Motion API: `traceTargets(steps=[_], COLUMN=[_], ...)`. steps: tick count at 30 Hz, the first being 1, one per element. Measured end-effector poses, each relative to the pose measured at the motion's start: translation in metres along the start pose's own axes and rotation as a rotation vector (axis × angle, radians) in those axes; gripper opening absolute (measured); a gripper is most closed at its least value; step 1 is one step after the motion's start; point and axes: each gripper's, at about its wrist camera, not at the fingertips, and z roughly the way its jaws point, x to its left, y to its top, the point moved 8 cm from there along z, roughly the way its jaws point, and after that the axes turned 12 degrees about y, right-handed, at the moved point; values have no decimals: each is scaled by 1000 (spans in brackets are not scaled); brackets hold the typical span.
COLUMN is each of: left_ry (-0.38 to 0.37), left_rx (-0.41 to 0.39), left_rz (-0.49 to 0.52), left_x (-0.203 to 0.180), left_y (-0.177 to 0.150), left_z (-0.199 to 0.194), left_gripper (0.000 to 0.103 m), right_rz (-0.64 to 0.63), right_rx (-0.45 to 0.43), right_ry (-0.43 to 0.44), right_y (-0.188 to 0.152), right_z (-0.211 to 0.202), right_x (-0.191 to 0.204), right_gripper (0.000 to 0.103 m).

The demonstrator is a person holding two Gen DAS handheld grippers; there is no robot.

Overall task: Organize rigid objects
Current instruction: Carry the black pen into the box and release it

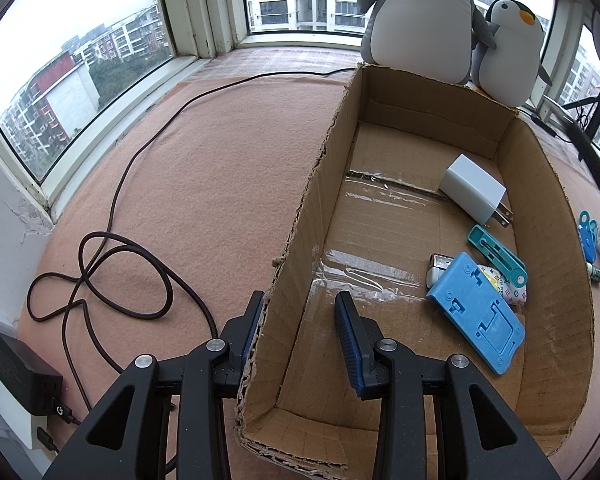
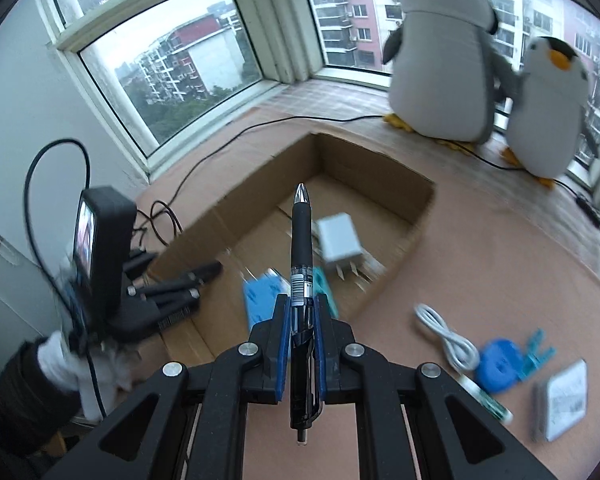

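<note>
My right gripper (image 2: 301,305) is shut on a black pen (image 2: 302,232), silver tip pointing forward, above the near rim of the open cardboard box (image 2: 380,168). The view is blurred by motion. In the box lie a white charger (image 1: 472,192), a teal cutter (image 1: 498,254), a blue plastic plate (image 1: 476,312) and a small white and silver item (image 1: 436,270). My left gripper (image 1: 300,312) straddles the box's left wall (image 1: 300,220): one finger outside against it, the other inside and apart from it. In the right wrist view the left gripper (image 2: 204,272) shows at that wall.
On the mat right of the box lie a white cable (image 2: 448,340), a blue round piece (image 2: 498,368), a teal clip (image 2: 536,354), a small tube (image 2: 488,400) and a flat white box (image 2: 564,404). Two plush penguins (image 2: 444,60) stand behind the box. A dark cord (image 1: 112,240) loops at left.
</note>
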Motion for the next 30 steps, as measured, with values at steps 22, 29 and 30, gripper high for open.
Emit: traceTargets(steps=[22,29,30], left_ry=[-1,-1,-1], left_rx=[0,0,0], left_rz=[0,0,1], left_x=[0,0,-1], left_y=[-1,-1,-1], left_z=[0,0,0], left_gripper=[38,38,38], right_rz=[25,26,24], right_rx=[134,143,147], right_ry=[-14,-16,-13], right_y=[13,10,11], right_z=[89,91,92], right_x=[0,-2,-1], right_gripper=[10,10,11])
